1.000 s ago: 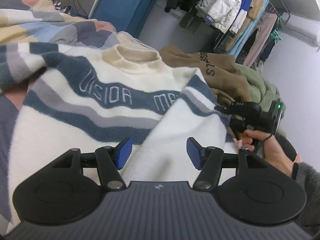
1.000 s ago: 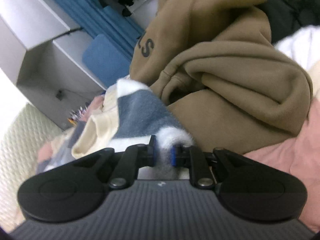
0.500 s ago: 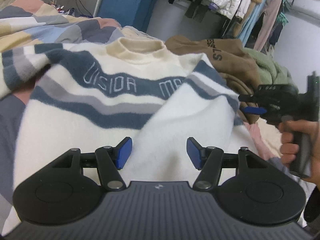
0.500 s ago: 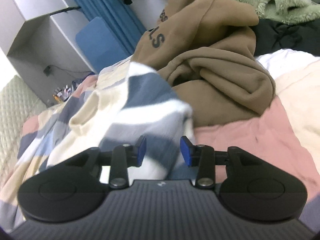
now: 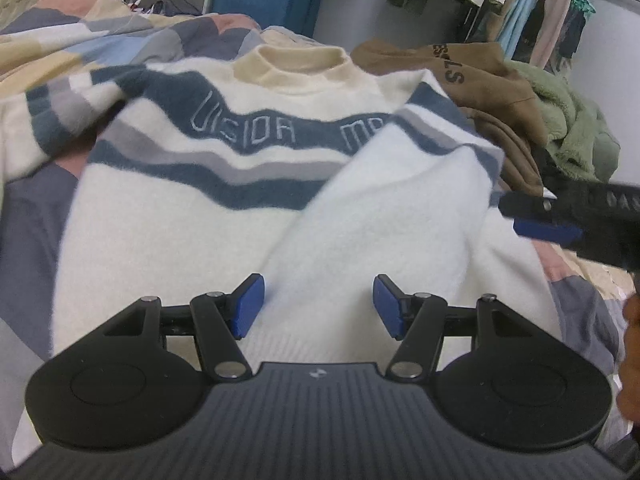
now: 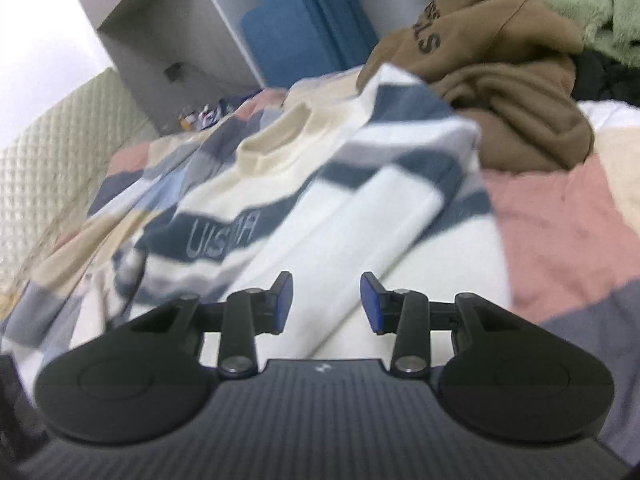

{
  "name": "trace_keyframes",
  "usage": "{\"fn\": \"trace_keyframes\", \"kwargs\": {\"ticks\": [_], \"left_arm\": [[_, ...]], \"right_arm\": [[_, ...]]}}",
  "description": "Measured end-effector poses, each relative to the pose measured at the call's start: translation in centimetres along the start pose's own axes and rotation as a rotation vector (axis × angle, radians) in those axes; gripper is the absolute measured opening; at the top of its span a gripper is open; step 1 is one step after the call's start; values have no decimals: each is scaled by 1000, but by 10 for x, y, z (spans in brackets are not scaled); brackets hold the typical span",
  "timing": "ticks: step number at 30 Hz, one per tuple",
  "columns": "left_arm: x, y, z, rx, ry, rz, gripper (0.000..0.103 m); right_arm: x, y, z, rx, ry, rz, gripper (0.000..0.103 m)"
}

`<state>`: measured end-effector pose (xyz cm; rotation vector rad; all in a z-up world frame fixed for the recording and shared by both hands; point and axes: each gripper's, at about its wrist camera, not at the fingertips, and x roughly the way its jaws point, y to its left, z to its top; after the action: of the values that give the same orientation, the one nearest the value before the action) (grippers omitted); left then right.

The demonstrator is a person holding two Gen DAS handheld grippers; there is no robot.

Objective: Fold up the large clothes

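Left gripper (image 5: 318, 306): jaws wide, nothing between the blue pads (image 5: 249, 305), hovering over the lower white part of the sweater (image 5: 192, 216) at bottom centre of the left wrist view. We can't tell if the pads touch the fabric.

Right gripper (image 6: 325, 303): jaws also wide and holding nothing, over the folded-in sleeve (image 6: 372, 216) in the lower middle of its own view. It also shows in the left view at the right edge (image 5: 548, 216), blurred, just beside the sweater's right side.

Sweater: cream knit with blue and grey wavy stripes, beige collar (image 5: 298, 62), letters "UISIDA" across the blue band. It lies face up on a patchwork bedspread (image 6: 560, 216), filling the centre of both views. One sleeve is folded diagonally across the front, covering the end of the lettering; the other sleeve (image 5: 60, 116) is spread out at upper left of the left view. A brown hoodie (image 5: 480, 80) touches the sweater's shoulder at upper right, with a green fleece (image 5: 572, 120) behind it.

Versus 1.0 s ago: the right gripper was then clamped on the striped sleeve end; now it has released it and opened. The sleeve rests on the sweater front. Left gripper's opening is unchanged.
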<state>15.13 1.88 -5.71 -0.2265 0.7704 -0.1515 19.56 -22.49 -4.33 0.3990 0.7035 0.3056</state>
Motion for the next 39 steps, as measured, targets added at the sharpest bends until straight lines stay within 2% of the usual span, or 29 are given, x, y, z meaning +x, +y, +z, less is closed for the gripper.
{"fn": "trace_keyframes", "kwargs": {"ticks": [3,5,11,14,17,21,25,31,34,37,39], "left_arm": [[3,1,-1,4,17,17,66],[7,0,-2,19,31,53,66],[12,10,3,-35,58,43,66],[13,12,6,-37,55,39,66],[11,20,11,-36,28,64,66],[5,42,22,-82,-6,95,66],[-7,65,33,-116,-51,175,66],[-30,104,48,-111,-80,391,66],[-43,126,65,-123,-94,503,69],[-52,147,77,-164,-92,510,71],[-50,157,79,-175,-58,548,71]], "right_arm": [[-2,9,-9,-31,5,2,41],[3,15,-11,-64,19,7,39],[29,21,-20,-134,70,-16,37],[49,22,-28,-172,138,-52,37],[62,16,-31,-130,185,-62,37],[63,15,-30,-117,196,-63,37],[60,17,-31,-135,192,-67,37],[56,13,-28,-110,193,-41,37],[49,15,-29,-177,181,-34,36],[44,12,-28,-170,184,-13,36],[44,9,-26,-141,187,1,38]]}}
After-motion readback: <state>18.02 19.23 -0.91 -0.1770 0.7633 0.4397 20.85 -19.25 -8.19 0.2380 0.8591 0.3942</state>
